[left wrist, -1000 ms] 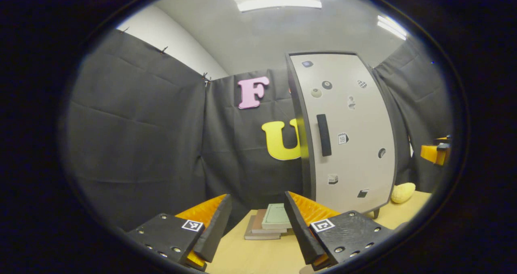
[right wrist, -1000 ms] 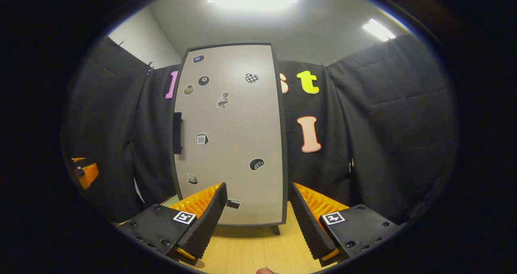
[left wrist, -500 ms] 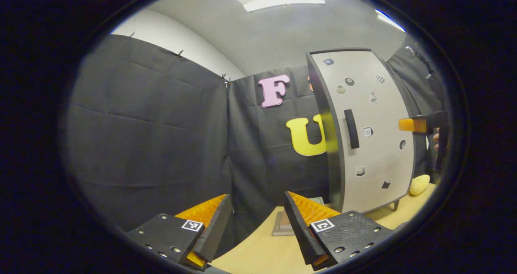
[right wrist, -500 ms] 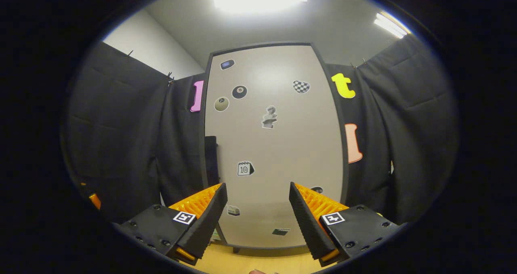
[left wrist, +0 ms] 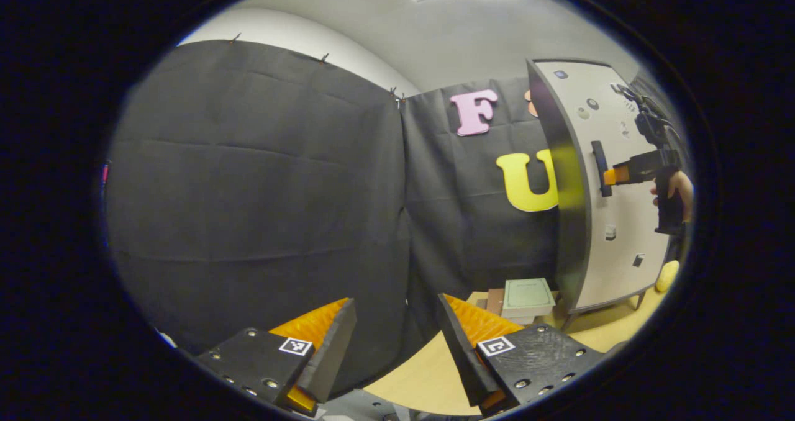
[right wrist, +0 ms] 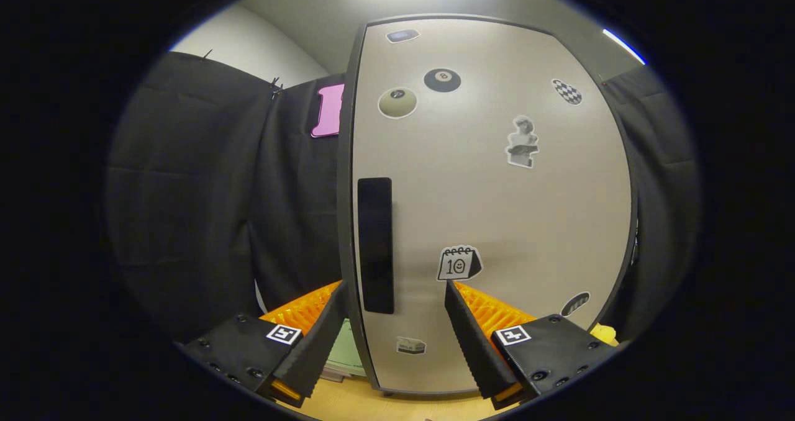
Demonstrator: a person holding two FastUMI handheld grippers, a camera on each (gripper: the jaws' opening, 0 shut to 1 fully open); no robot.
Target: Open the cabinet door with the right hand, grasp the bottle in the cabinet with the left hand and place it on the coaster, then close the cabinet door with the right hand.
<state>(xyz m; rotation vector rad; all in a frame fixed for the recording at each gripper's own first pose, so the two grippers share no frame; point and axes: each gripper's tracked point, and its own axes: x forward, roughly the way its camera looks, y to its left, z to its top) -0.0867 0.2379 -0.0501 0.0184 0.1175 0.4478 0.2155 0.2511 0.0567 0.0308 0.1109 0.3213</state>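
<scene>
The light grey cabinet (right wrist: 497,210) stands with its door closed, stickers scattered over the front. A dark vertical handle (right wrist: 376,244) runs along the door's left edge. My right gripper (right wrist: 394,287) is open close in front of the door, and the handle's lower end sits in line with the gap between its fingers. In the left gripper view the cabinet (left wrist: 621,222) is at the far right. There a hand (left wrist: 680,188) holds the right gripper (left wrist: 612,176) just short of the handle (left wrist: 599,167). My left gripper (left wrist: 394,303) is open and holds nothing, low over the table's near edge.
A stack of books (left wrist: 525,297) with a green cover on top lies on the wooden table (left wrist: 422,377) left of the cabinet. A yellow object (left wrist: 667,275) rests on the table at the cabinet's right side. Black cloth walls surround the table.
My right gripper has moved in close to the door and up toward the handle. The left gripper has turned left, so the cabinet has slid to the right of its view.
</scene>
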